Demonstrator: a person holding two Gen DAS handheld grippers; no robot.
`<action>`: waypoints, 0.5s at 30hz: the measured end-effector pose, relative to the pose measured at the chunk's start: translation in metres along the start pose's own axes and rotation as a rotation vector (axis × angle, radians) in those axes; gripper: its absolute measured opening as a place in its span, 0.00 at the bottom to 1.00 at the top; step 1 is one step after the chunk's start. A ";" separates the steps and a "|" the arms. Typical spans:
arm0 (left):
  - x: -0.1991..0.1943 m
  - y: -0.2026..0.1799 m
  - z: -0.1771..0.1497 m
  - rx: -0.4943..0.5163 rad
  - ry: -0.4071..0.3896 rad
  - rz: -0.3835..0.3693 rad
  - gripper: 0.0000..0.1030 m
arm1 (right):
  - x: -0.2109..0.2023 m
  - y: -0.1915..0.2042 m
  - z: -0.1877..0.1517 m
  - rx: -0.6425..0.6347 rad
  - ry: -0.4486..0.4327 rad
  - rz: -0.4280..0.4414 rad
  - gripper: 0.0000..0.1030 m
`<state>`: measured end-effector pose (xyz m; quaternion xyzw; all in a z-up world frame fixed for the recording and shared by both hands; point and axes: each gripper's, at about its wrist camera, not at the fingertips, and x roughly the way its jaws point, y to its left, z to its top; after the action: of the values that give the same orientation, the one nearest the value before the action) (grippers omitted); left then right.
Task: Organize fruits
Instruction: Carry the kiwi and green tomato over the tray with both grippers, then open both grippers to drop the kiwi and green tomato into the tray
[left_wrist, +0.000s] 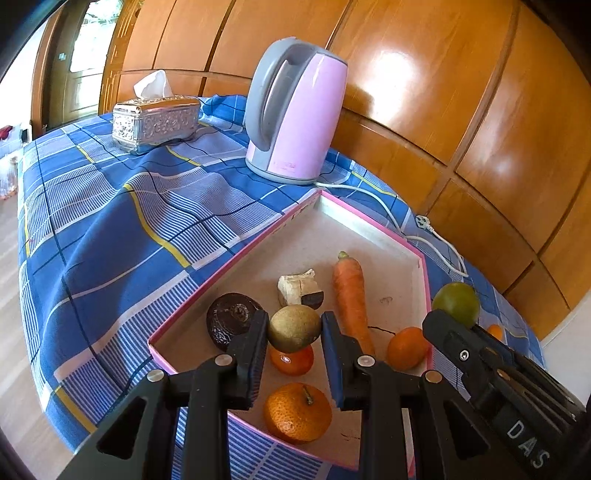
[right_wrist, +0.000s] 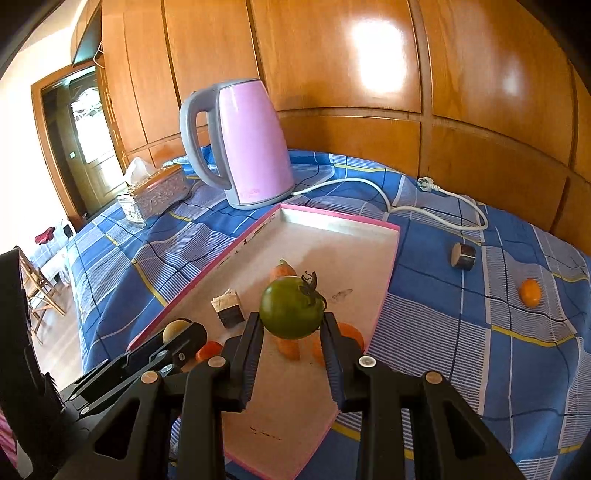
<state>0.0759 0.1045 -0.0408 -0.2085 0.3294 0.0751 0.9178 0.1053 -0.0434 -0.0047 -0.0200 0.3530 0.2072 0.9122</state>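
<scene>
My left gripper (left_wrist: 294, 334) is shut on a round yellow-green fruit (left_wrist: 294, 328), held just above the pink-rimmed tray (left_wrist: 236, 258). In the tray lie a carrot (left_wrist: 349, 295), three oranges (left_wrist: 297, 411), a dark round fruit (left_wrist: 229, 321) and a white-and-dark cut piece (left_wrist: 299, 290). My right gripper (right_wrist: 291, 326) is shut on a green tomato (right_wrist: 291, 308) with a dry stem, over the tray's (right_wrist: 332, 218) right half. The right gripper (left_wrist: 443, 325) and its tomato (left_wrist: 456, 302) also show at the tray's right rim in the left wrist view.
A pink kettle (right_wrist: 251, 147) stands behind the tray, its white cord and plug (right_wrist: 428, 183) trailing right. A silver tissue box (left_wrist: 155, 122) sits at the back left. A small orange (right_wrist: 530, 291) and a dark cut cylinder (right_wrist: 463, 254) lie on the blue checked cloth, right of the tray.
</scene>
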 end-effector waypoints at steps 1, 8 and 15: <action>0.000 0.000 0.000 0.001 0.000 0.000 0.28 | 0.000 0.000 0.000 0.000 0.000 0.000 0.32; 0.001 0.000 -0.002 -0.004 0.002 0.001 0.29 | 0.000 -0.001 0.000 0.002 0.000 0.000 0.32; 0.001 0.000 -0.002 -0.010 0.001 0.007 0.37 | 0.000 -0.003 0.000 0.016 -0.001 -0.005 0.32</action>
<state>0.0754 0.1038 -0.0426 -0.2120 0.3303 0.0798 0.9163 0.1063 -0.0461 -0.0053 -0.0135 0.3541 0.2023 0.9130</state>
